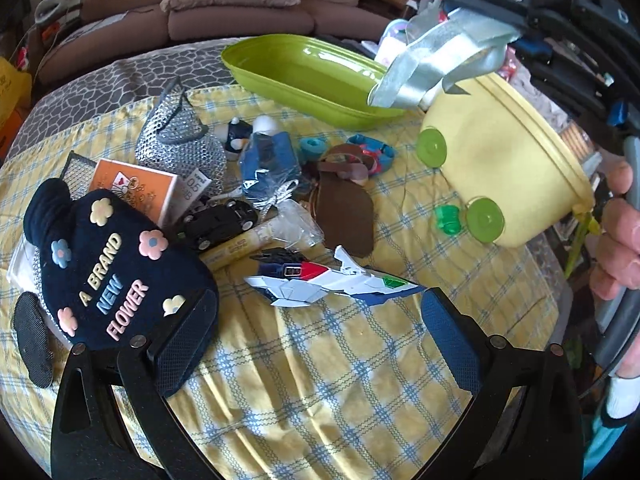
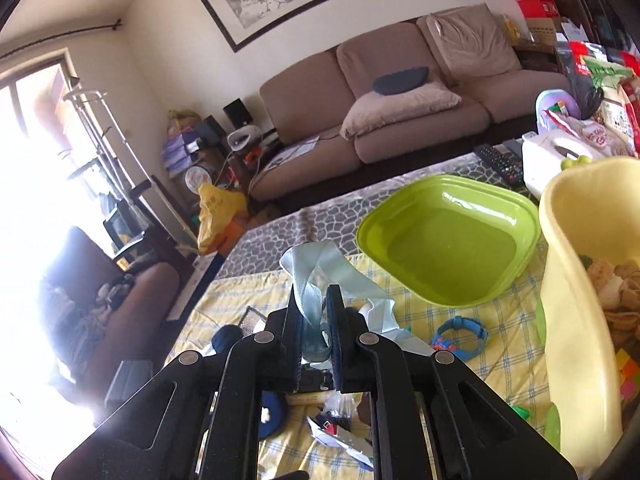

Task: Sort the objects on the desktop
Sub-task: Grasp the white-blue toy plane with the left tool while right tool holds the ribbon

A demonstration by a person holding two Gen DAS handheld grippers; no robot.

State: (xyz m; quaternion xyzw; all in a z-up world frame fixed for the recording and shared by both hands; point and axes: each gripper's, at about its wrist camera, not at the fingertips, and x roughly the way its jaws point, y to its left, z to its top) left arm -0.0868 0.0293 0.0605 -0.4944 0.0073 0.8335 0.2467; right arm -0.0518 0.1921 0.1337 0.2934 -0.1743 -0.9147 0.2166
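Observation:
My right gripper (image 2: 316, 316) is shut on a pale silver-blue ribbon (image 2: 320, 276) and holds it in the air above the table. In the left wrist view the same ribbon (image 1: 432, 68) hangs from the right gripper (image 1: 496, 4) over the rim of a yellow tub (image 1: 500, 152), next to the green tray (image 1: 304, 76). My left gripper (image 1: 316, 320) is open and empty low over the yellow checked cloth (image 1: 320, 380), just in front of a white, blue and red toy jet (image 1: 328, 280). The green tray (image 2: 448, 240) looks empty.
A pile lies on the cloth: a navy plush "A BRAND NEW FLOWER" (image 1: 108, 272), a black toy car (image 1: 216, 220), an orange box (image 1: 136, 188), a silver mesh pouch (image 1: 180, 148), brown leather pieces (image 1: 344, 208), a blue watch (image 1: 372, 152), a green cap (image 1: 448, 216). A sofa (image 2: 400, 100) stands behind.

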